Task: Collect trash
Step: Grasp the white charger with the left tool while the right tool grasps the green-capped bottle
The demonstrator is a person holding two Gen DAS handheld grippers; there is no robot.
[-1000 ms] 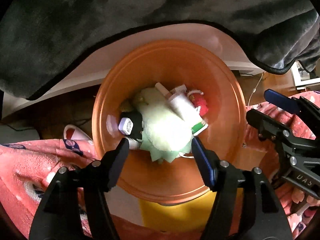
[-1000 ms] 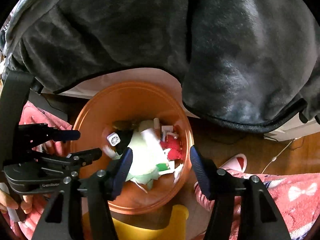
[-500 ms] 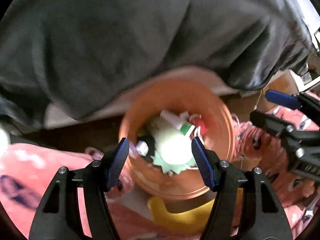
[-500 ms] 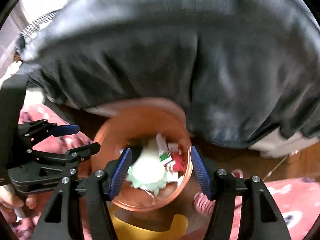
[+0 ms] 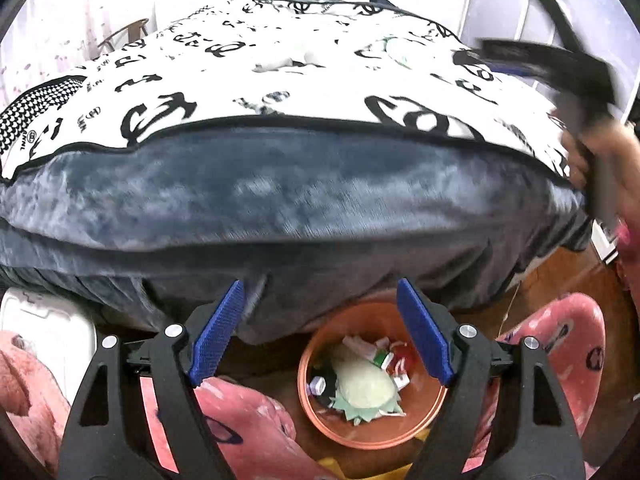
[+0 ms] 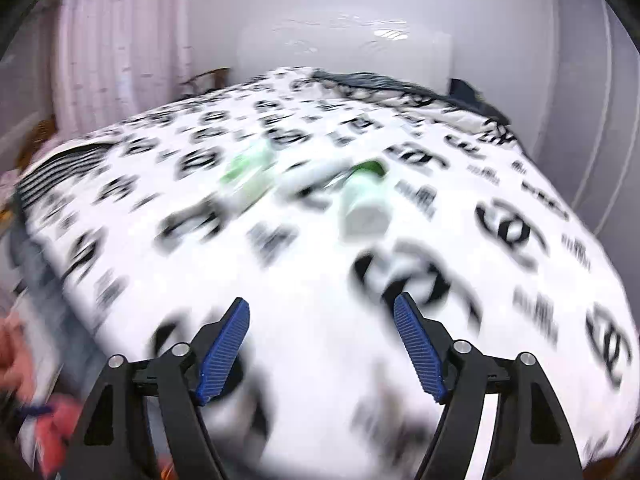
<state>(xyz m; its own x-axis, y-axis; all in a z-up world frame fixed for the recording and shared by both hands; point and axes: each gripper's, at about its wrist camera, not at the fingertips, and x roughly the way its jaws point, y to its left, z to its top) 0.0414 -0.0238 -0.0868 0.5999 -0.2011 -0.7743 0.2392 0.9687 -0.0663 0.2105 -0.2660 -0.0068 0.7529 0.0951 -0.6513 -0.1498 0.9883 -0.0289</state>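
An orange bin [image 5: 320,420] stands on the floor below the bed, holding a pale green wad [image 5: 366,386] and several small wrappers. My left gripper [image 5: 320,332] hangs high above the bin, its jaws opening with nothing between them. The right gripper [image 5: 560,68] shows blurred at the upper right of the left wrist view, held by a hand. In the right wrist view, my right gripper [image 6: 320,340] is over the bed, its jaws opening and empty. Blurred trash lies on the bedcover ahead: a white and green bottle [image 6: 364,204], a white tube [image 6: 316,174] and a green and white pack [image 6: 248,178].
The bed has a white cover with black logos [image 5: 280,92] and a dark grey velvet side [image 5: 280,208]. Pink pyjama legs [image 5: 248,428] flank the bin. A white box [image 5: 44,328] sits at the left, a wooden chair [image 6: 208,78] beyond the bed.
Both grippers rose from just over the bin and tilted up. The bin shrank in the left view and left the right view, which now faces the bed top. Both jaws widened.
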